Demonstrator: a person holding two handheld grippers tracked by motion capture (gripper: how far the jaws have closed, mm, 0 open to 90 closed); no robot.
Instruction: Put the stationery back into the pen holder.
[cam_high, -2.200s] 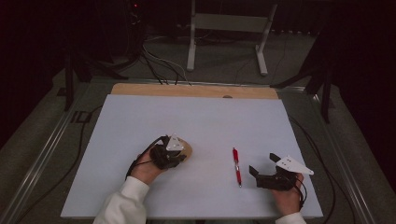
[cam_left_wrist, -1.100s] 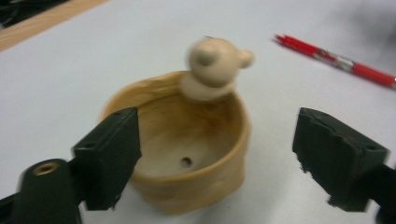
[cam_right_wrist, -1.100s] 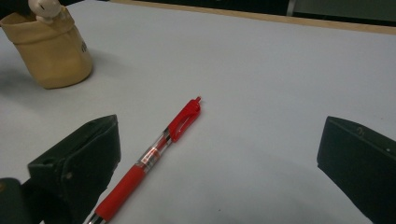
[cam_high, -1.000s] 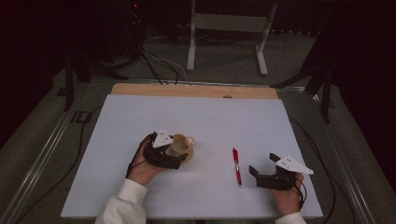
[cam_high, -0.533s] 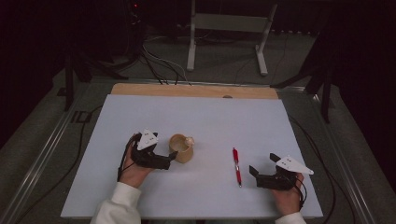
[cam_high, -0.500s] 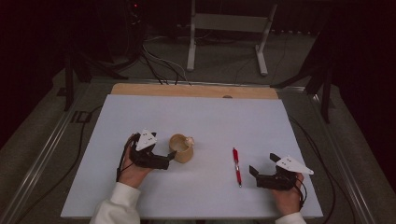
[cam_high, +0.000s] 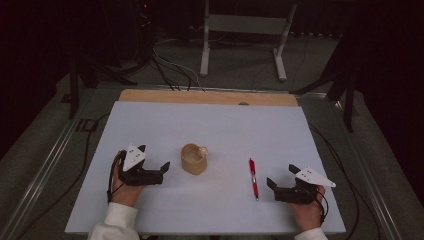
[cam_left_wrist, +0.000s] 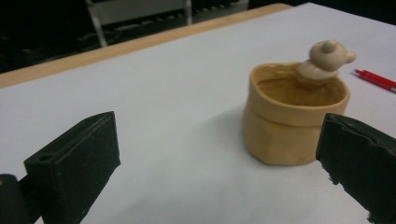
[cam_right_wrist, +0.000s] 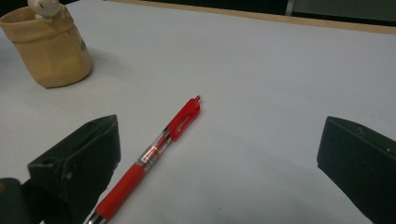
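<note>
Left hand-held gripper, jaws just opened & gripping nothing, is sitting just beside tan cup, w/ cup to its right on desk.

The pot is set mid-table, the pen laid to its right. The left gripper is placed just left of the pot, the right gripper just right of the pen.

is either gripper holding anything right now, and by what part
Nothing is held. The left gripper is open beside the cup; the right gripper is open by the pen.
</note>
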